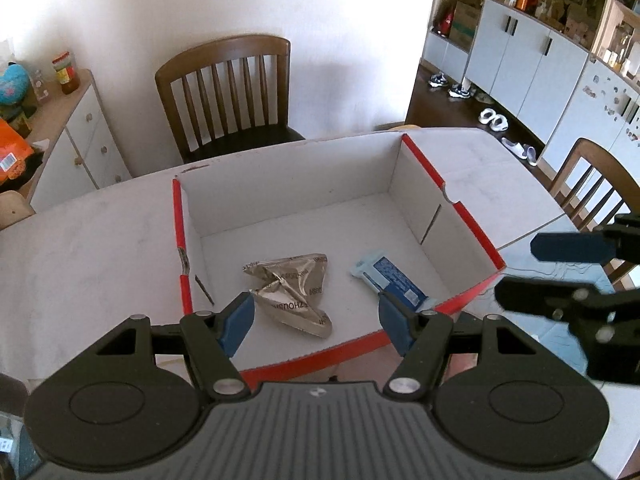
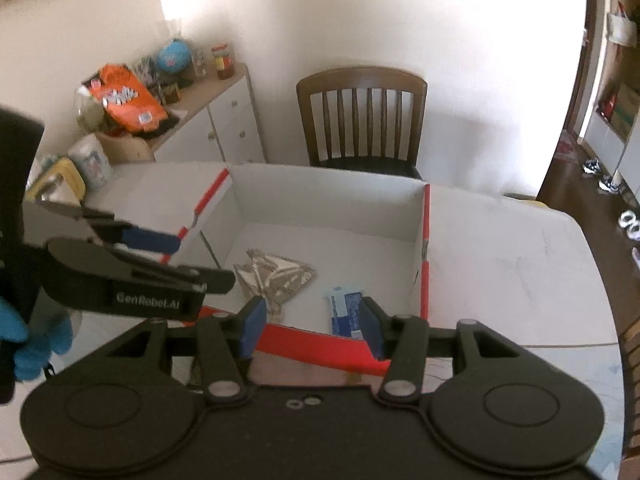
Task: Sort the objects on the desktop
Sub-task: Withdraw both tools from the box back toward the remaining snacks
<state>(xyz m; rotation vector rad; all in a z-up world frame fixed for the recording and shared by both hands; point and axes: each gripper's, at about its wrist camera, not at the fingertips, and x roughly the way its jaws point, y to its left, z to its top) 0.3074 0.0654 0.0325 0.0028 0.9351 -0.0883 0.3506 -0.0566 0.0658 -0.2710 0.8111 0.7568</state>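
Wooden chair (image 1: 224,92), white sideboard (image 2: 232,124)

Setting: home dining room. White table (image 1: 80,240), wooden chairs (image 1: 228,92), sideboard (image 2: 224,120) with snacks, shoes (image 1: 494,120) lining cabinet wall (image 1: 520,52).

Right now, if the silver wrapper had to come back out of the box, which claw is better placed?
Left. The silver wrapper lies centred ahead of the open left claw; for the open right claw it sits off beside one finger.
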